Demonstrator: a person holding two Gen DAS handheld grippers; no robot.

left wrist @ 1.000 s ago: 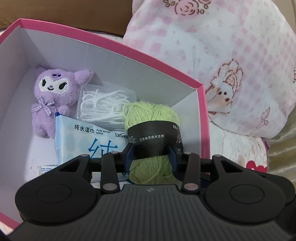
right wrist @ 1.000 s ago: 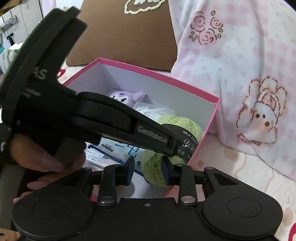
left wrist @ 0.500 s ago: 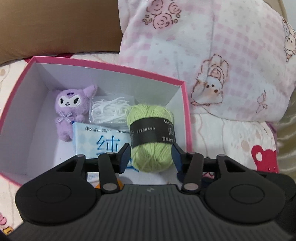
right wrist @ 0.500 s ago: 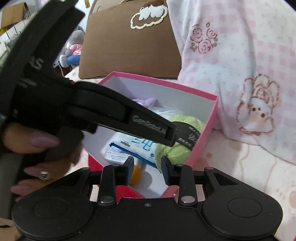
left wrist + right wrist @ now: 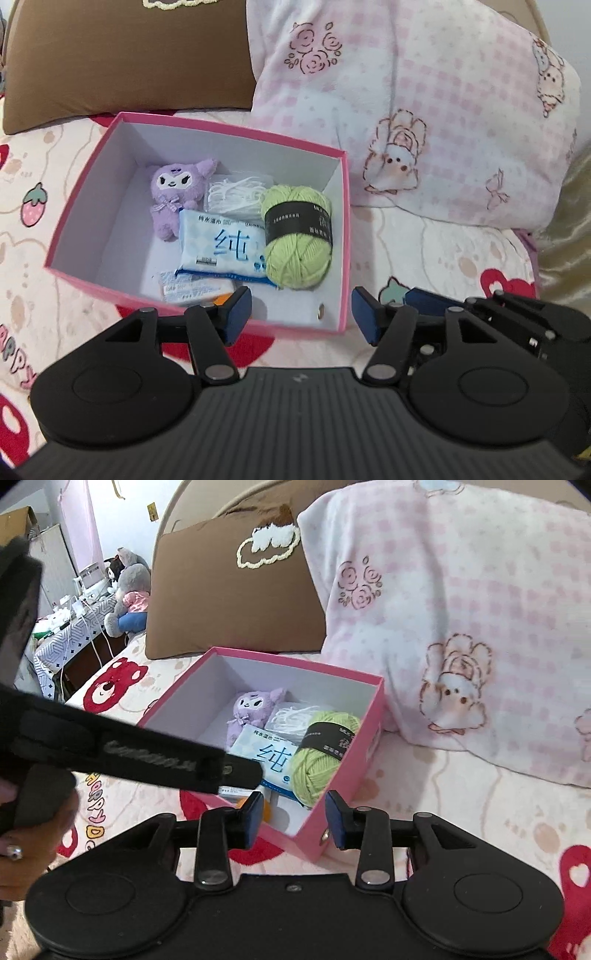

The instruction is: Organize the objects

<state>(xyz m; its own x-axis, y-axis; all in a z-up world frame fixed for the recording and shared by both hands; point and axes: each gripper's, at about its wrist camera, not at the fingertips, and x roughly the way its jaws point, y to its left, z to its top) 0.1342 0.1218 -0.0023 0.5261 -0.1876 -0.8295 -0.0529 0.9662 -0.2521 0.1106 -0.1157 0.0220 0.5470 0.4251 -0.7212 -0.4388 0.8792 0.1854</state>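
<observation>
A pink box (image 5: 345, 236) with a white inside sits on the bedspread. In it lie a green yarn ball (image 5: 297, 238) with a black band at the right, a purple plush toy (image 5: 175, 194), a bag of white floss picks (image 5: 236, 194), a blue wet-wipes pack (image 5: 221, 249) and a small packet (image 5: 195, 291). My left gripper (image 5: 301, 317) is open and empty, held back above the box's near wall. My right gripper (image 5: 295, 818) is open and empty, near the box's front corner (image 5: 314, 843). The yarn (image 5: 321, 753), plush (image 5: 255, 710) and wipes (image 5: 266, 753) show in the right wrist view too.
A pink-checked pillow (image 5: 424, 110) lies right of and behind the box, a brown cushion (image 5: 122, 55) behind it. The left gripper's body (image 5: 129, 753) and the hand holding it cross the left of the right wrist view. A desk with toys (image 5: 110, 590) stands far left.
My left gripper let go of the yarn ball in the box, opened wide and pulled back and up. My right gripper also drew back and opened wider.
</observation>
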